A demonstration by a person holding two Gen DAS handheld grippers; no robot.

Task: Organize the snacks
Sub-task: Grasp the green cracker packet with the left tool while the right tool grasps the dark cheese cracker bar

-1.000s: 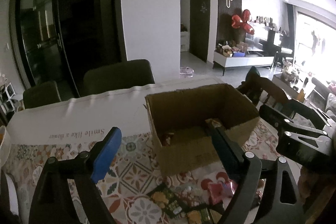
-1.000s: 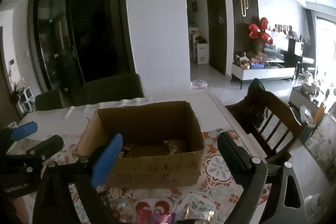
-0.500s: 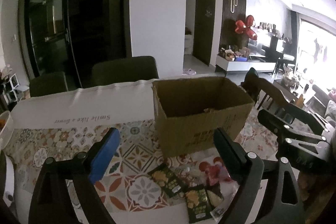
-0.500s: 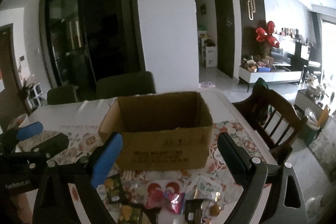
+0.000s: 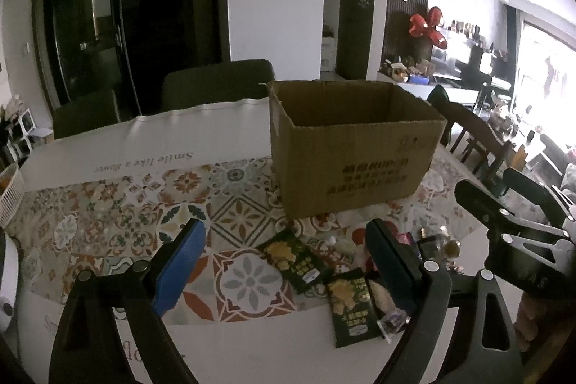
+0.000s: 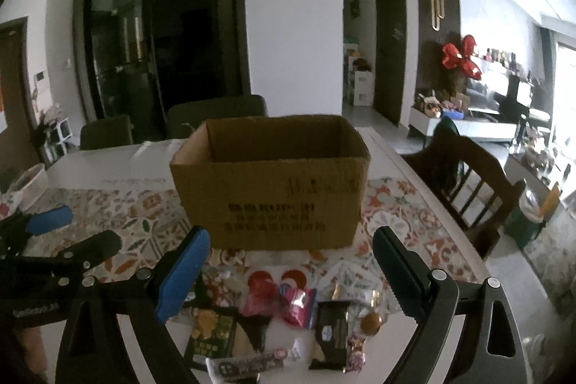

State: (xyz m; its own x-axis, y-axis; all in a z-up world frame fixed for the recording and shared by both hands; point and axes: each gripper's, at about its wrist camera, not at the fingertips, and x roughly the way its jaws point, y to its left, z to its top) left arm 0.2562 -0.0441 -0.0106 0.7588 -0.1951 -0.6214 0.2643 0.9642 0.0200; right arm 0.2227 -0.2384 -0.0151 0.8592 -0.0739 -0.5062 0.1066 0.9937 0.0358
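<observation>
An open cardboard box (image 5: 352, 161) (image 6: 273, 193) stands on the patterned tablecloth. In front of it lies a heap of snack packets: two dark green packets (image 5: 293, 258) (image 5: 351, 305), a pink wrapper (image 6: 298, 305), a black packet (image 6: 331, 330) and a green packet (image 6: 210, 333). My left gripper (image 5: 288, 261) hovers open above the green packets, nothing between its fingers. My right gripper (image 6: 288, 272) is open above the pink wrapper, also holding nothing. Each gripper shows at the edge of the other's view.
Dark chairs (image 5: 216, 85) stand behind the table and a wooden chair (image 6: 468, 182) at its right side. A white basket (image 5: 10, 193) sits at the table's left edge. The near strip of white tablecloth (image 5: 234, 348) lies bare.
Both grippers have pulled back from over the box and sunk lower; the box interior is out of sight and the snack heap in front has come into view.
</observation>
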